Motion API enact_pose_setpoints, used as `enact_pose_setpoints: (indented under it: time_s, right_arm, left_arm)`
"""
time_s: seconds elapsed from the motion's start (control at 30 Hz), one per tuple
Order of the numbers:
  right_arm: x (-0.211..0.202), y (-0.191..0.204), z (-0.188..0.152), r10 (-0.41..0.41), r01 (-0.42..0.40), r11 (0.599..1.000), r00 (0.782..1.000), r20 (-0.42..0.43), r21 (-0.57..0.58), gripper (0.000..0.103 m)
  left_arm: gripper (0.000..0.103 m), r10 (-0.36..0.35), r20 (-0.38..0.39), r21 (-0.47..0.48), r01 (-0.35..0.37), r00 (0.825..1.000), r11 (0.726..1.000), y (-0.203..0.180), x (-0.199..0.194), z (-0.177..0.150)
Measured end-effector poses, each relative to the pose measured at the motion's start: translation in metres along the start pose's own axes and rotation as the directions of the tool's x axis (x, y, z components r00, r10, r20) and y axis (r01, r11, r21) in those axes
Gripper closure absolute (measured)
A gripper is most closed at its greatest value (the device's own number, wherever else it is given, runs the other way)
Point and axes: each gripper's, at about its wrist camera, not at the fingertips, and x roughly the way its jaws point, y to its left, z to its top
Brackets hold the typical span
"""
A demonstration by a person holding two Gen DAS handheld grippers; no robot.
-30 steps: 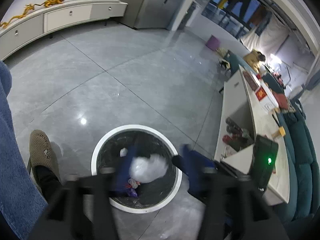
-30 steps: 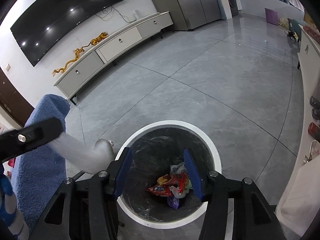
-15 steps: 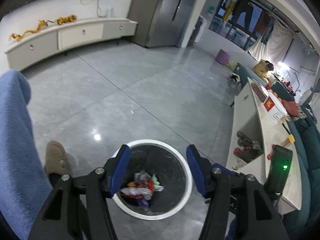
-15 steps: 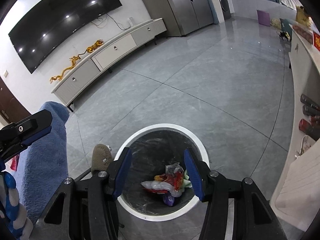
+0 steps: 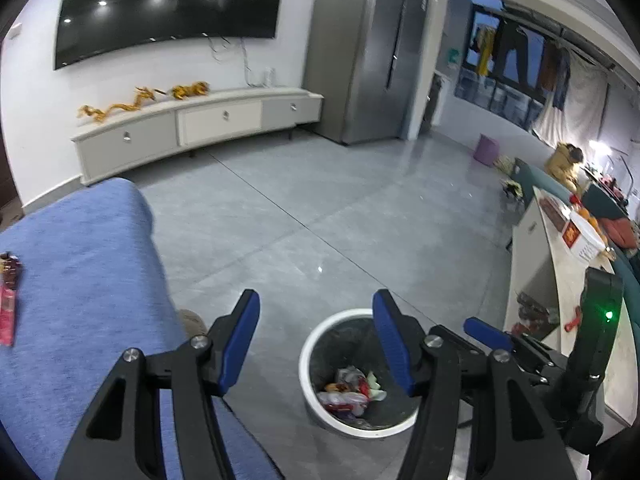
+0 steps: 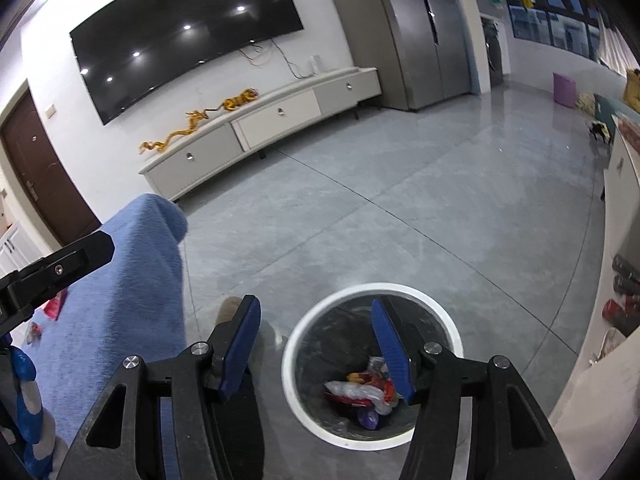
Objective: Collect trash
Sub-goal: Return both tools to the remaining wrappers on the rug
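Trash in the round bin on the floor

The trash bin [image 5: 320, 408] is round, with a white rim and dark inside, and stands upright on the grey floor. At its bottom lies a small pile of trash [image 6: 362, 394]: crumpled clear plastic, red and orange wrappers, a purple scrap.

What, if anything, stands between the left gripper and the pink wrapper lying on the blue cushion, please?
Nothing visible does. The pink wrapper lies in the open on the blue fabric cushion, to the left of the left gripper, whose jaws are open and empty. Only bare cushion lies between them.
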Motion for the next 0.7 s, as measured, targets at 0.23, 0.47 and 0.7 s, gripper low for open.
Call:
enact_pose_setpoints:
  time_s: [0.23, 0.47, 0.7]
  right_arm:
    - [-0.014, 0.033, 0.003, 0.024, -0.023, 0.998, 0.999, 0.021, -0.055, 0.045]
    - [-0.026, 0.068, 0.003, 0.055, -0.051, 0.992, 0.998, 0.029, -0.118, 0.045]
    - [-0.033, 0.101, 0.000, 0.081, -0.075, 0.981, 0.996, 0.027, -0.177, 0.045]
  left_arm:
    - [0.046, 0.054, 0.064, -0.040, -0.052, 0.996, 0.998, 0.029, -0.042, -0.004]
    - [0.046, 0.103, 0.114, -0.093, -0.092, 0.988, 0.991, 0.057, -0.078, -0.009]
    - [0.046, 0.149, 0.154, -0.148, -0.127, 0.977, 0.981, 0.085, -0.109, -0.016]
